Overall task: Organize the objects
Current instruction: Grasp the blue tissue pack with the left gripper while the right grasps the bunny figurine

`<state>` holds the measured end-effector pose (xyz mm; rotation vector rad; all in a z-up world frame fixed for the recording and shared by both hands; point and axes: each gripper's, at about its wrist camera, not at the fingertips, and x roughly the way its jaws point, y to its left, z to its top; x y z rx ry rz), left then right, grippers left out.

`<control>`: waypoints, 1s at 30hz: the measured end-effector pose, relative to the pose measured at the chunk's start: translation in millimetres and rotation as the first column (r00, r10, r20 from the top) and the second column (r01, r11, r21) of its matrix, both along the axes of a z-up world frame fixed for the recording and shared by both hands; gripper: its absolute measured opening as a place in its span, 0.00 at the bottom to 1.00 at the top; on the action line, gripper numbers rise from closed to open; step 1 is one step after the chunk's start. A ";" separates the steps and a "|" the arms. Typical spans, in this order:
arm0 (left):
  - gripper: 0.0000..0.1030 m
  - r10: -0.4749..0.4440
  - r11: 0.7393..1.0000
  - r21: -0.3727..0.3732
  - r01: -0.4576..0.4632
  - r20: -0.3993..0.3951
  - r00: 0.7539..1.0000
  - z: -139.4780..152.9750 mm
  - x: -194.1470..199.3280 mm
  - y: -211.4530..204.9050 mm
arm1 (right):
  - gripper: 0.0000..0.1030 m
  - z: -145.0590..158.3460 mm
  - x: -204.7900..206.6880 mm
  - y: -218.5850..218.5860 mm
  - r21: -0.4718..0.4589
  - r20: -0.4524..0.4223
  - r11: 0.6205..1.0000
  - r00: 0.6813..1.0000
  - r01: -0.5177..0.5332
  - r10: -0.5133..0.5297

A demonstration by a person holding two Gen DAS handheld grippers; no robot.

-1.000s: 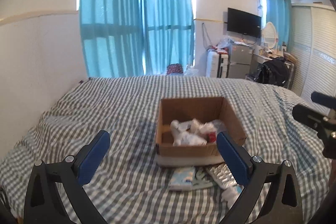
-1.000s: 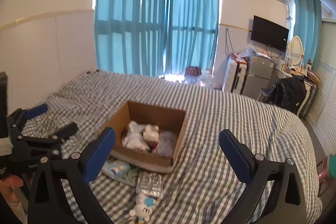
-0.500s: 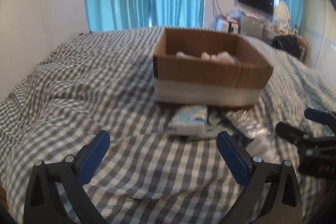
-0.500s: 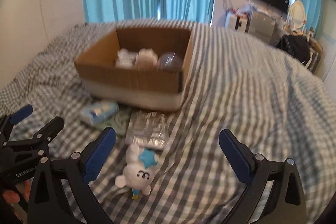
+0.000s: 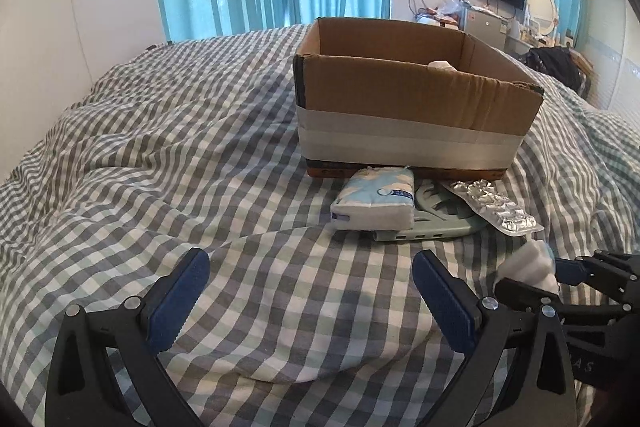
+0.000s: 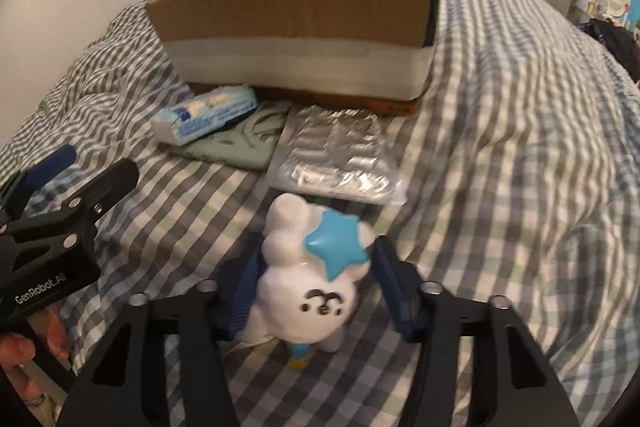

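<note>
Right gripper (image 6: 316, 291) is down on the bed (image 6: 500, 155), its blue pads flanking the white plush toy (image 6: 304, 287) with the blue star; whether they've actually bitten yet, I can't tell. The squeeze wants to land on the round body, not the star, and the lift should go straight up so nothing drags the foil blister pack (image 6: 336, 159) just beyond. From there the cardboard box (image 6: 296, 11) looks like the likely destination. The tissue pack (image 6: 206, 117) lies on a green item (image 6: 240, 143) against the box front. Left gripper (image 5: 308, 291) hovers low over the checked cover, jaws wide apart, empty, aimed toward that tissue pack.
</note>
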<state>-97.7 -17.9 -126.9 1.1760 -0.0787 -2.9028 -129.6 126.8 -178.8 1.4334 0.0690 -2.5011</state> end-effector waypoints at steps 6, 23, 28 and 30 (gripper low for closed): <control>1.00 -0.016 1.000 0.026 0.015 0.012 1.000 4.0 -0.7 8.8 | 0.47 21.1 20.6 9.5 0.023 -0.064 1.000 0.998 -0.009 0.011; 1.00 -0.103 0.984 0.155 0.090 0.078 0.992 -5.6 -89.0 26.3 | 0.47 76.4 -9.3 51.5 0.023 -0.210 0.996 0.975 0.083 -0.076; 0.87 -0.134 0.974 0.199 0.104 0.147 0.980 -26.7 -104.8 22.9 | 0.47 61.1 -16.7 55.6 0.015 -0.178 0.996 0.981 0.084 -0.080; 0.68 -0.144 0.973 0.207 0.105 0.182 0.973 -34.3 -107.9 22.9 | 0.47 56.4 -18.9 55.9 0.014 -0.165 0.996 0.983 0.087 -0.083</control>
